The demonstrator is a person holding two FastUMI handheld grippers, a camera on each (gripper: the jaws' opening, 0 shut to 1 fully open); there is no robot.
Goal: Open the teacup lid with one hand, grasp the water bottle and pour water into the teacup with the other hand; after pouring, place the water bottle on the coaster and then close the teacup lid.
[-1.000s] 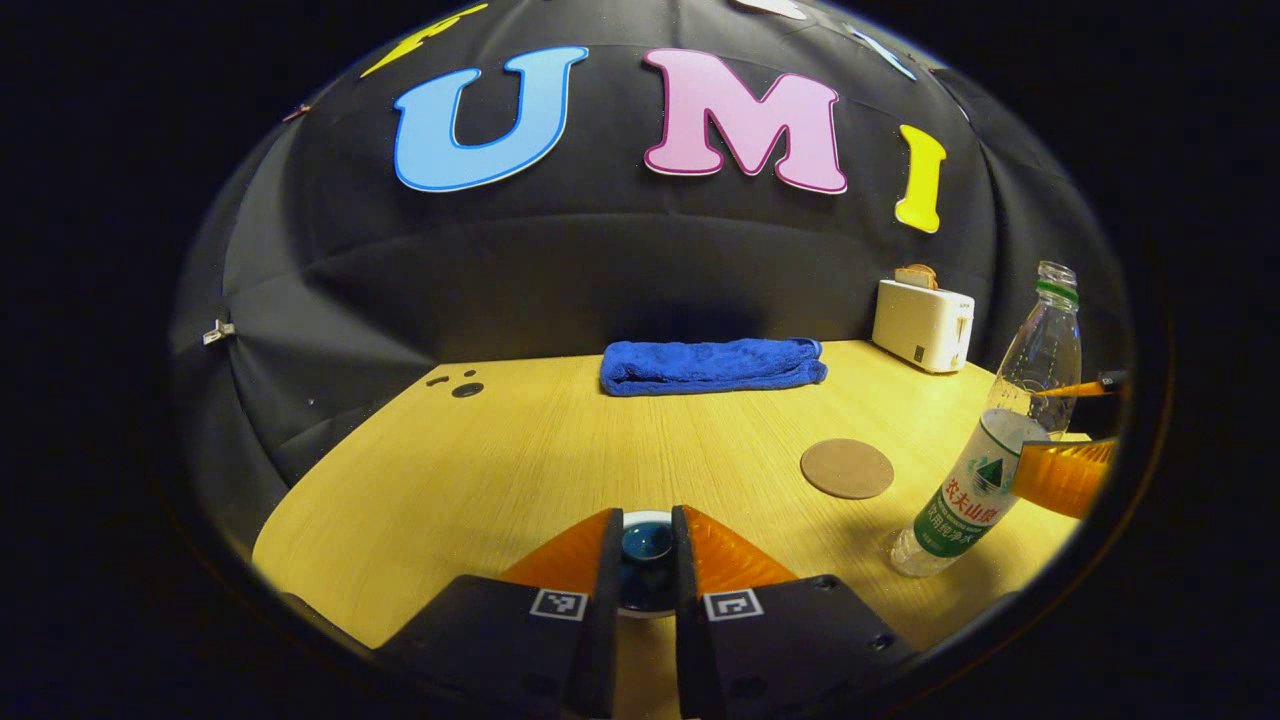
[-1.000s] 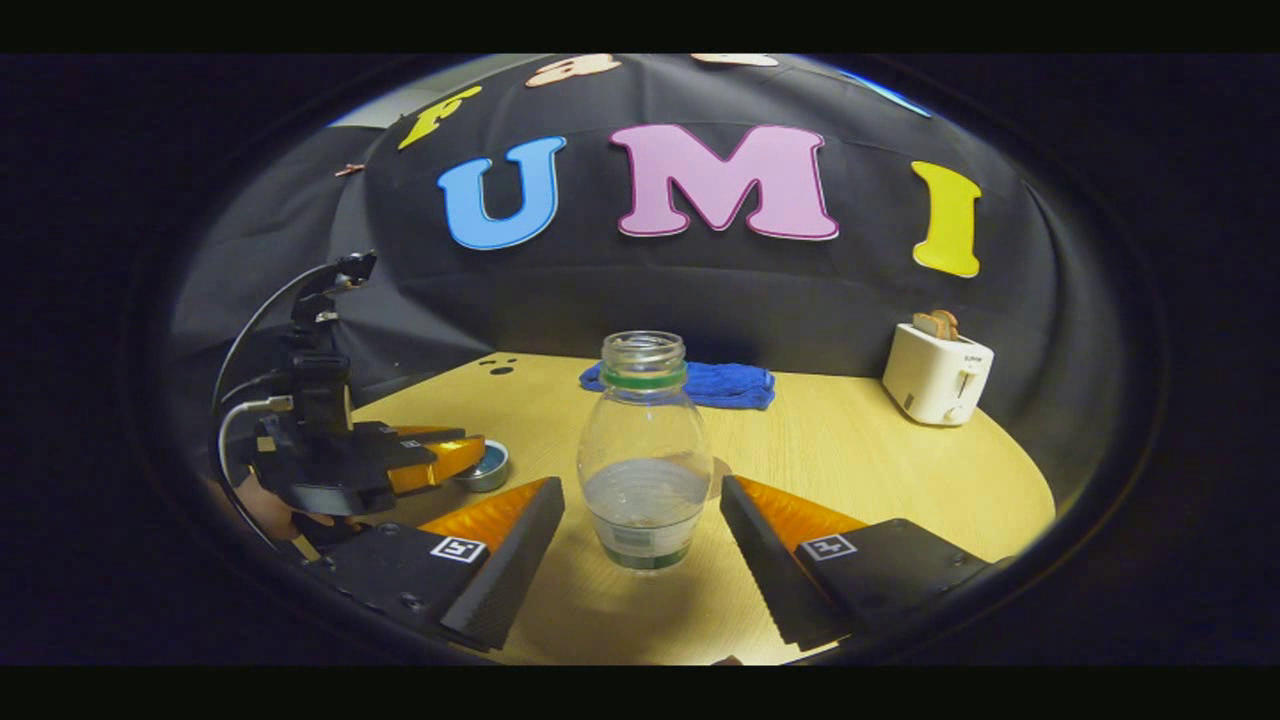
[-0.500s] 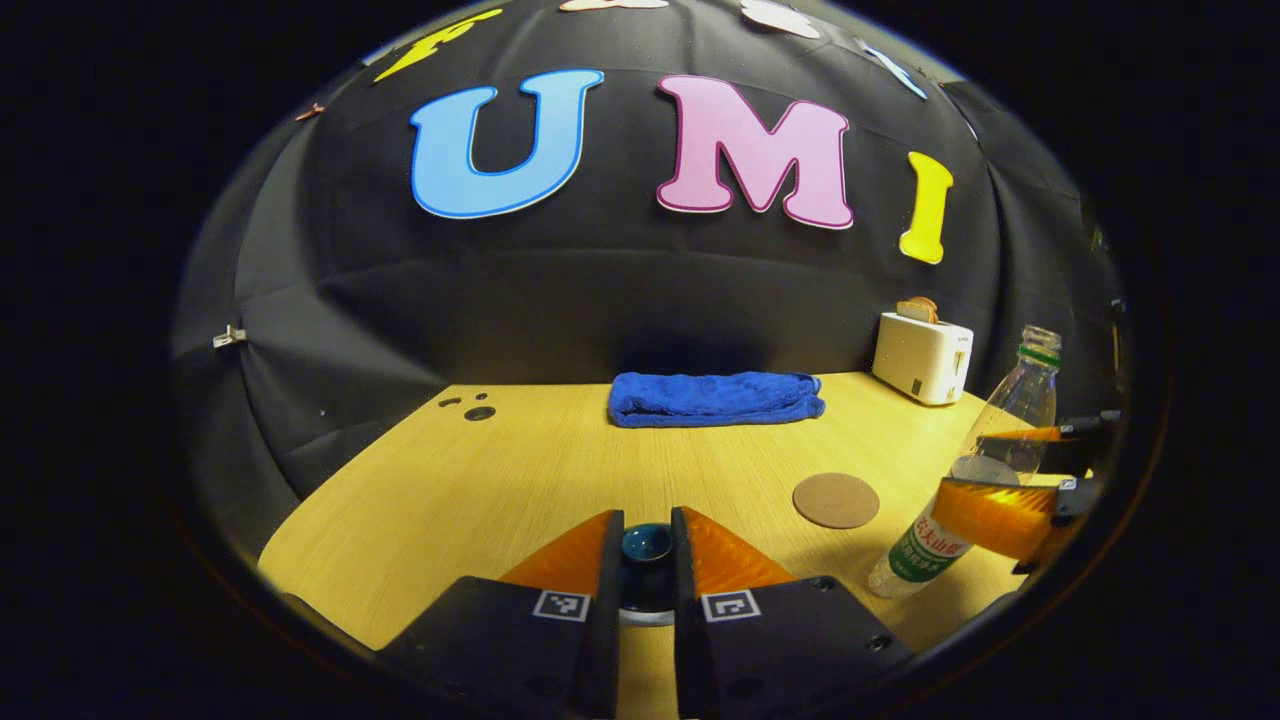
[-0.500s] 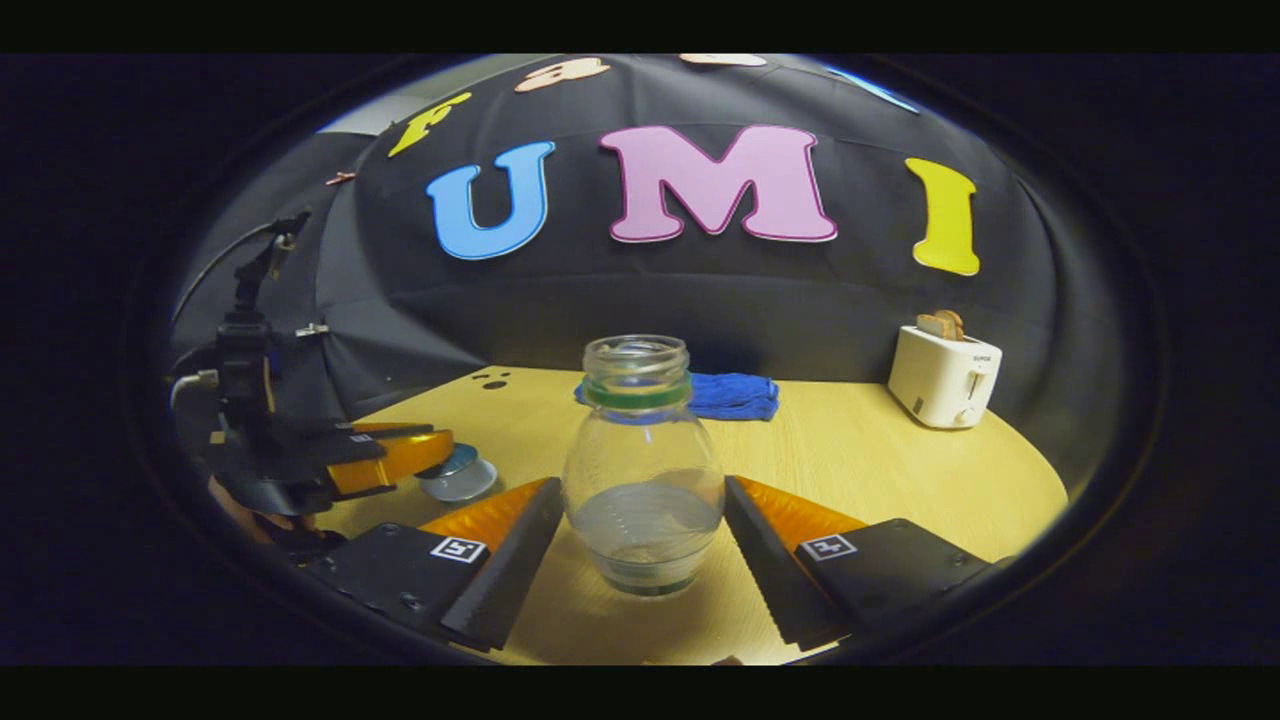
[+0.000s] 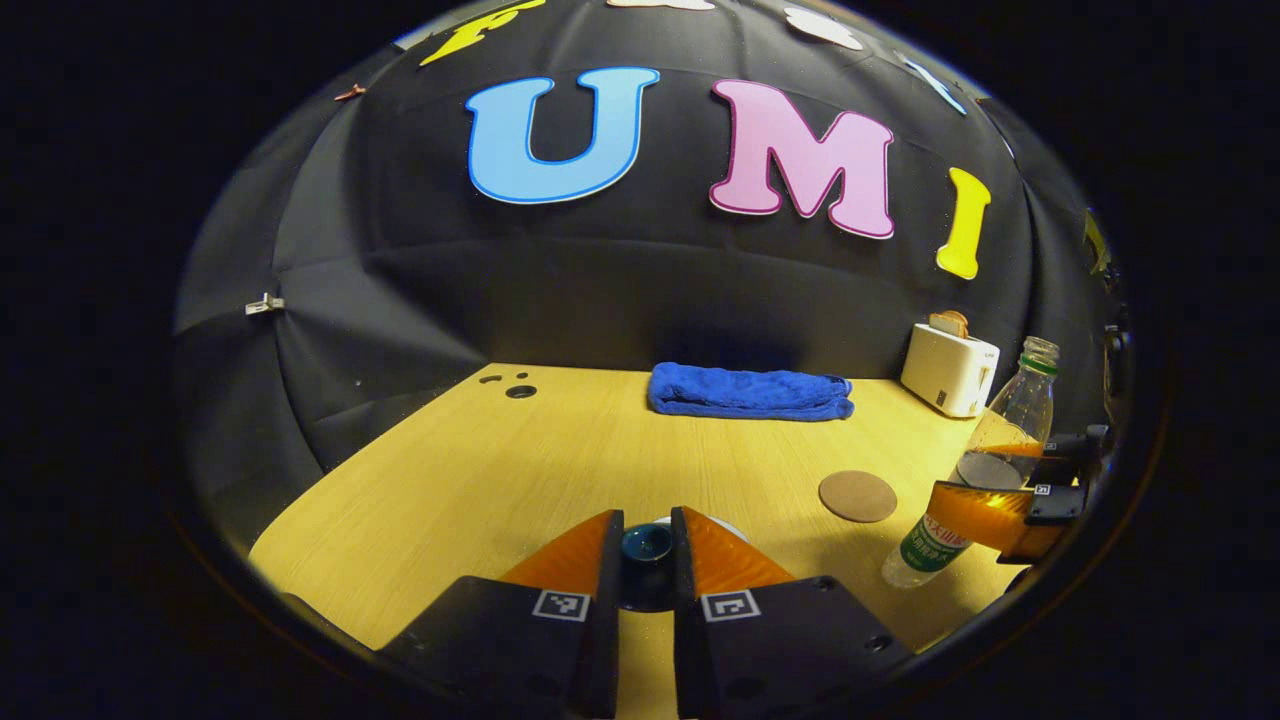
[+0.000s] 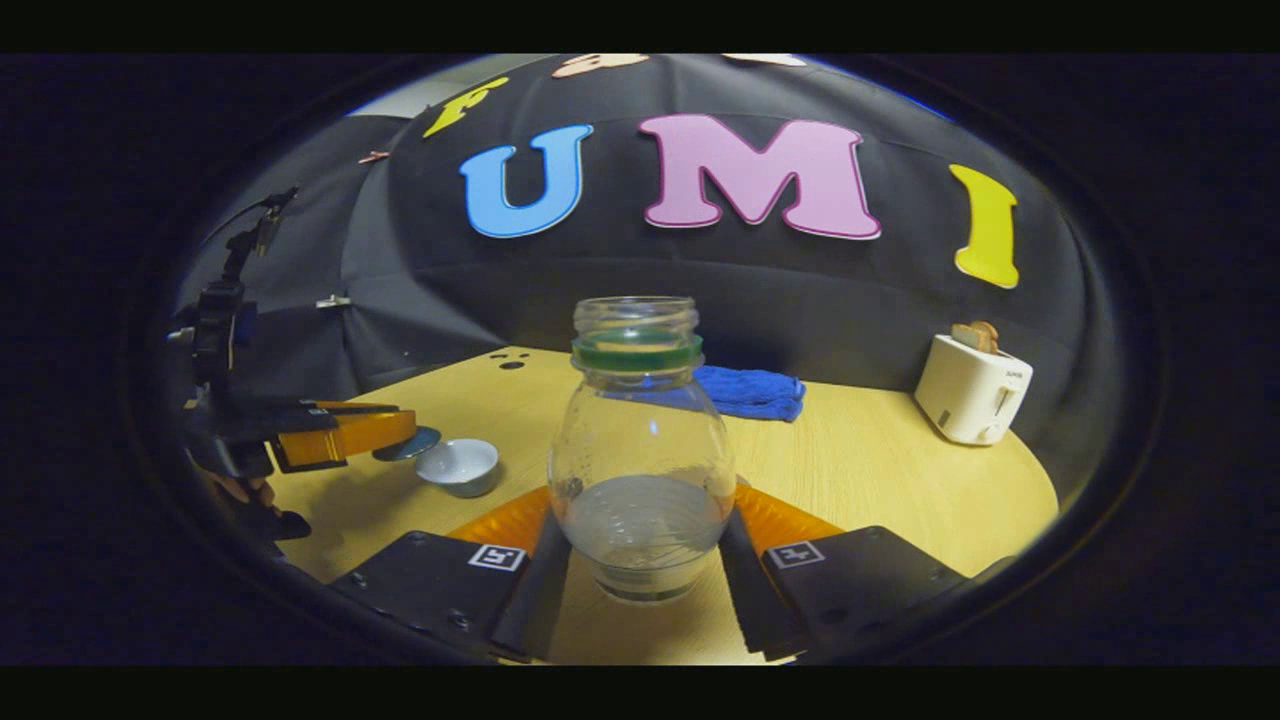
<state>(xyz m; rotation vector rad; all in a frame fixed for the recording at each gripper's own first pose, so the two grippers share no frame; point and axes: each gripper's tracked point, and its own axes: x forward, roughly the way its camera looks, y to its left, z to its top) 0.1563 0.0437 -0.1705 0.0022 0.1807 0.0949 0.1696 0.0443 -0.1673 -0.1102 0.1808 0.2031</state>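
Left gripper [image 5: 646, 545], fingers closed on the dark teacup lid [image 5: 646, 543], holds it lifted aside so the white teacup [image 6: 458, 466] stands open; right gripper [image 6: 642, 560] clamps the uncapped water bottle [image 6: 640, 470], presumably for pouring; cork coaster [image 5: 857, 496] awaits it.

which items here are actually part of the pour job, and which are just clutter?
Part of the job:
- teacup, open on the table
- teacup lid, held in the left gripper
- water bottle, uncapped, between the jaws of the right gripper
- coaster, bare

Lying about:
- blue towel, folded near the back edge
- white toaster, with bread in it
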